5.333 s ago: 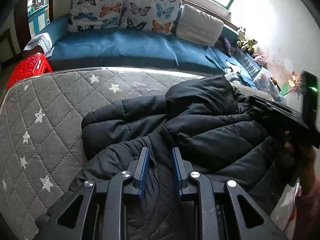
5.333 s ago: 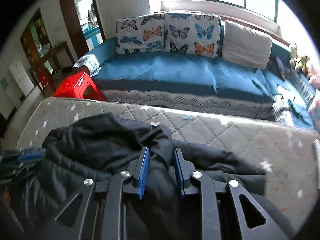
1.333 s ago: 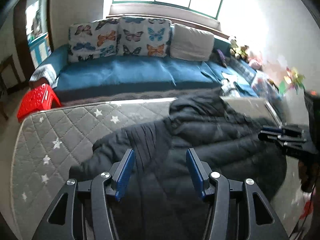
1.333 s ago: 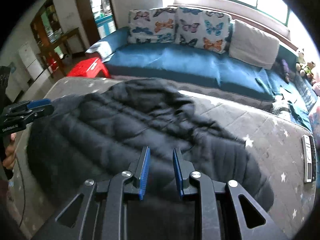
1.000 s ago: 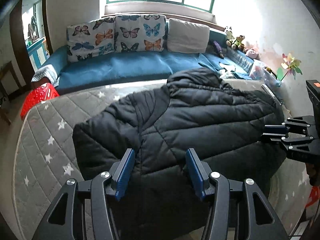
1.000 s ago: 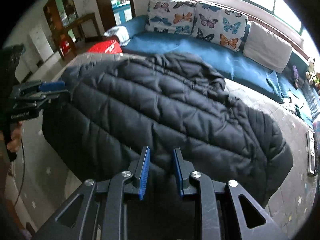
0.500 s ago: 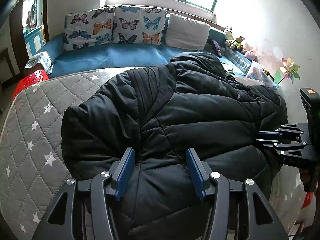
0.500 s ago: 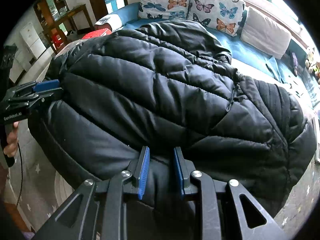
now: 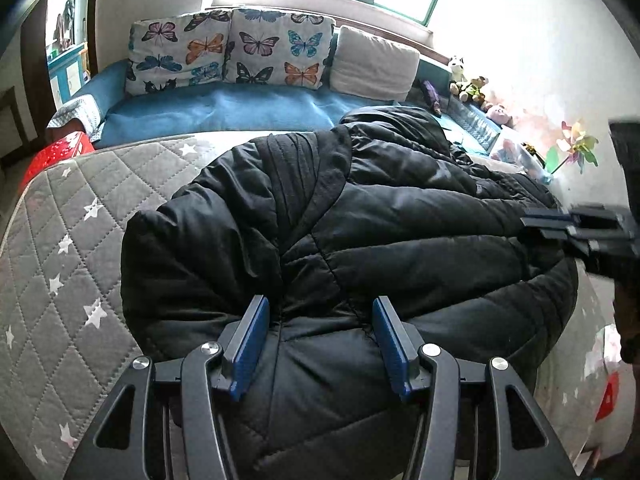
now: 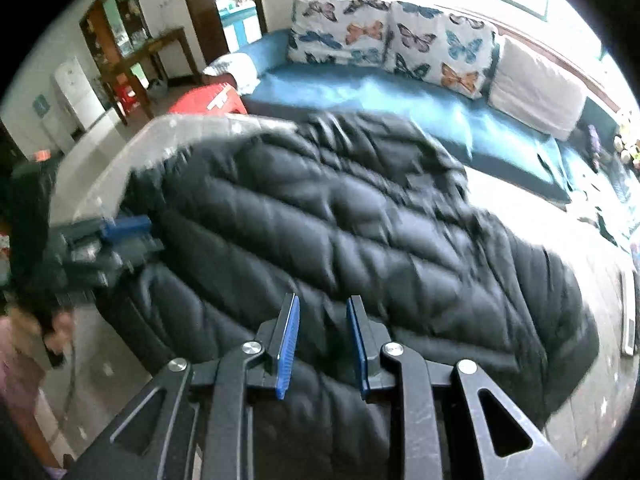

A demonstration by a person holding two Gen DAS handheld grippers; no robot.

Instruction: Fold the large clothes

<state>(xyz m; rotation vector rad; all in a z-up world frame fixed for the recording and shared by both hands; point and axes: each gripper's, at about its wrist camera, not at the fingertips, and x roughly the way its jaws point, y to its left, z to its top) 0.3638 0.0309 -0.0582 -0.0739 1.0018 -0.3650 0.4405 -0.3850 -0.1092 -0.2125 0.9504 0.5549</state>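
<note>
1. Jacket (image 9: 360,240) is lying spread across the mattress (image 9: 60,240), its long axis running crosswise in front of both grippers, hood end toward the sofa (image 9: 216,108).
2. Left gripper (image 9: 320,336) is sitting at the jacket's near hem with its jaws about half open; padding is bulging between the pads, though whether they are pinching it I cannot tell.
3. Right gripper (image 10: 322,344) is hovering at the jacket's near edge, jaws narrow; the blurred view is not showing a grip.
4. Both grippers are equally near that hem, so the next fold is likely starting there.
</note>
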